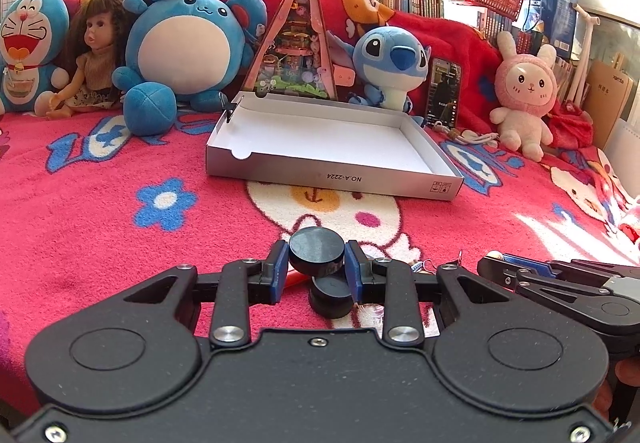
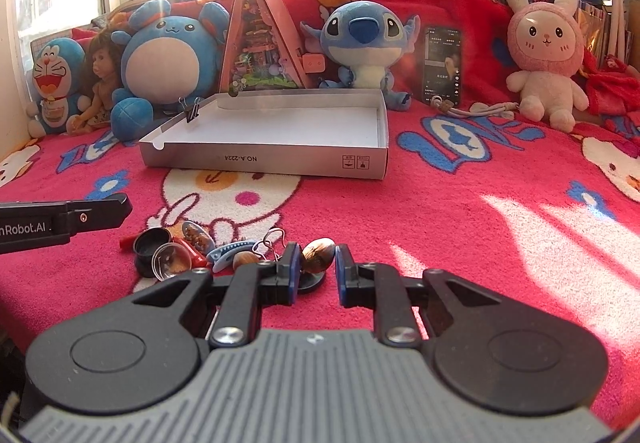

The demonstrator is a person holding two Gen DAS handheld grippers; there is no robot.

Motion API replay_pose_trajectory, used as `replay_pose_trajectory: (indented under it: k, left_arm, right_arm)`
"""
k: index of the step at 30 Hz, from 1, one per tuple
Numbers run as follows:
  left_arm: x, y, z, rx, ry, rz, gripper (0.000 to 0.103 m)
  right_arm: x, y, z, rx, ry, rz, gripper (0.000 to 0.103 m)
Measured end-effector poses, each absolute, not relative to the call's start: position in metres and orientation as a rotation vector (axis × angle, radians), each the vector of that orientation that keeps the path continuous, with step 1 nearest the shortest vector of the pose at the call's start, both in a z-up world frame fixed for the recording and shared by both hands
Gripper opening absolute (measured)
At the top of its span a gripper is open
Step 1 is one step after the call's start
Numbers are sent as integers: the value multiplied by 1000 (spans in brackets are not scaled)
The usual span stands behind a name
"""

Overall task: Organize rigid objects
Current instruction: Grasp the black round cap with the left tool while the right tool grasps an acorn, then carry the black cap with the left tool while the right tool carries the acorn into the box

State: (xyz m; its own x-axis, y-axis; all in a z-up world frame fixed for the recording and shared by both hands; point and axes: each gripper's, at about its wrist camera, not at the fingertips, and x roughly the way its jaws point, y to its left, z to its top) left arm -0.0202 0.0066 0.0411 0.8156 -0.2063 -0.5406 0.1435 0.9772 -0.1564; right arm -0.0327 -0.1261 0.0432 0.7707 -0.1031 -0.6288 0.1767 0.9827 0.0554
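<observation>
Nearest, left claw (image 1: 317,263) clamped on a black round cap (image 1: 316,246), a second black cap (image 1: 331,293) just beneath on the pink blanket (image 1: 100,243). Right claw (image 2: 317,267) (jaws as near closed as they go) with a walnut (image 2: 319,253) between the tips, grip uncertain; small clutter (image 2: 180,249) just left. Farther back, open white box (image 2: 264,127), plush toys (image 2: 362,39) behind.
</observation>
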Motion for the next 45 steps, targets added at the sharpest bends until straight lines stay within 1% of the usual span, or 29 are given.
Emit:
replay_pose_trajectory:
  k: [23, 29, 36, 45]
  left_arm:
    - [1, 3, 45, -112, 587, -208, 29]
    - [22, 4, 52, -114, 578, -219, 29]
    - [49, 3, 64, -104, 544, -226, 29]
    - [96, 0, 72, -119, 555, -244, 29]
  right_arm:
    - [-14, -122, 49, 114, 658, -135, 23]
    - [1, -129, 54, 124, 634, -152, 23]
    - [28, -149, 57, 200, 641, -164, 23]
    - [64, -166, 62, 207, 651, -157, 23]
